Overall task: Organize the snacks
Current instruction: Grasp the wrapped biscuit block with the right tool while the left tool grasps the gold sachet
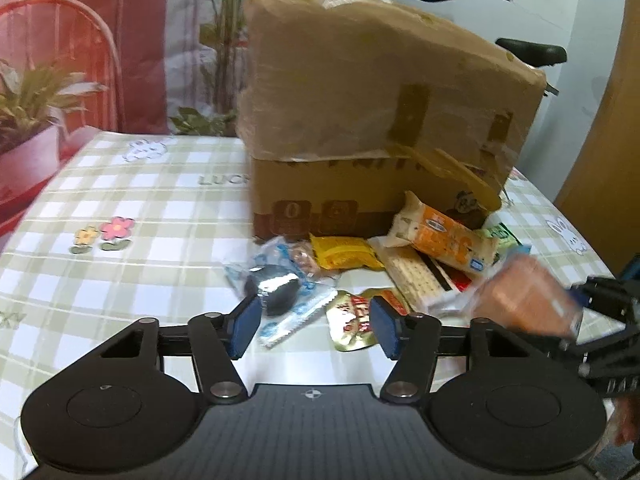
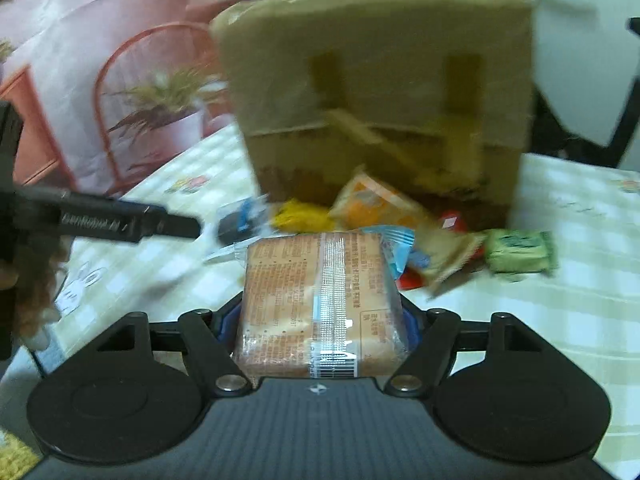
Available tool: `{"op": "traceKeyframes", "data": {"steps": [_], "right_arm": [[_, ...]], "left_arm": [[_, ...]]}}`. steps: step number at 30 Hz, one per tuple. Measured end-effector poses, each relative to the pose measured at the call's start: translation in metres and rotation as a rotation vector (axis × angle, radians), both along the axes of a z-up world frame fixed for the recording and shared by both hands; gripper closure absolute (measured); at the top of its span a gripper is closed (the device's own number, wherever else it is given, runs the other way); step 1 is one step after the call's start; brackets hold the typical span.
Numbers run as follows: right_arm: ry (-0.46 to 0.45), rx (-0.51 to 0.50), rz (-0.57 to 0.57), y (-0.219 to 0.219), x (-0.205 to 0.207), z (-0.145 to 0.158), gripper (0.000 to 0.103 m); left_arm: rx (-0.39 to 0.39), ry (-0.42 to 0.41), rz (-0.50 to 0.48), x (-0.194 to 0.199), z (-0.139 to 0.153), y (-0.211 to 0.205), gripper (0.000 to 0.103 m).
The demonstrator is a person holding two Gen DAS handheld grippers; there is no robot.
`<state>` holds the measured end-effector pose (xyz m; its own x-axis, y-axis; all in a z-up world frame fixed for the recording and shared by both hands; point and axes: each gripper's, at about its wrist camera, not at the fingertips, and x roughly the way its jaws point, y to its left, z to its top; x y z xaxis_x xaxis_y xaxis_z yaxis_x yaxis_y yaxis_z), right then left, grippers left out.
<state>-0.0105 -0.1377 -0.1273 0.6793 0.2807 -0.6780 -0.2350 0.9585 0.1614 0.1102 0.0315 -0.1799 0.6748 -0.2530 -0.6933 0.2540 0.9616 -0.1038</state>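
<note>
A pile of snack packets lies on the checked tablecloth (image 1: 120, 184) before a brown cardboard box (image 1: 360, 92). The pile holds an orange cracker pack (image 1: 448, 236), a yellow packet (image 1: 344, 254), a dark snack in a blue-white wrapper (image 1: 280, 288) and a gold-red packet (image 1: 354, 322). My left gripper (image 1: 316, 322) is open and empty just short of the pile. My right gripper (image 2: 320, 320) is shut on a clear-wrapped orange biscuit pack (image 2: 316, 300), held above the table; the pack shows blurred in the left wrist view (image 1: 524, 300).
The cardboard box (image 2: 380, 92) stands tall behind the pile. A green packet (image 2: 520, 256) lies at the pile's right. Potted plants (image 1: 28, 112) and a red chair (image 1: 60, 40) stand beyond the table's far left edge. The left gripper's arm (image 2: 120, 220) reaches in from the left.
</note>
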Motion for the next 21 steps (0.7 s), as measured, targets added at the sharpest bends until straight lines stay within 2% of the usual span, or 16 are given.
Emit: {"op": "traceKeyframes", "data": {"steps": [4,6,10,16,21], "right_arm": [[-0.006,-0.020,-0.102,-0.017,0.003,0.003,0.029],[-0.010,-0.020,-0.135,-0.022,0.003,0.004,0.029],[-0.016,-0.022,-0.158,-0.029,0.004,0.004,0.029],[-0.008,-0.018,-0.173,-0.036,0.002,0.002,0.029],[-0.005,-0.020,-0.187,-0.042,-0.001,0.003,0.029]], "left_arm": [[-0.006,0.021,-0.079,0.009,-0.012,-0.014,0.054],[0.009,0.029,-0.116,0.015,-0.015,-0.023,0.062],[-0.006,0.030,-0.163,0.037,-0.021,-0.036,0.063],[0.020,0.049,-0.226,0.062,-0.039,-0.055,0.062],[-0.007,0.104,-0.218,0.076,-0.054,-0.049,0.062]]}}
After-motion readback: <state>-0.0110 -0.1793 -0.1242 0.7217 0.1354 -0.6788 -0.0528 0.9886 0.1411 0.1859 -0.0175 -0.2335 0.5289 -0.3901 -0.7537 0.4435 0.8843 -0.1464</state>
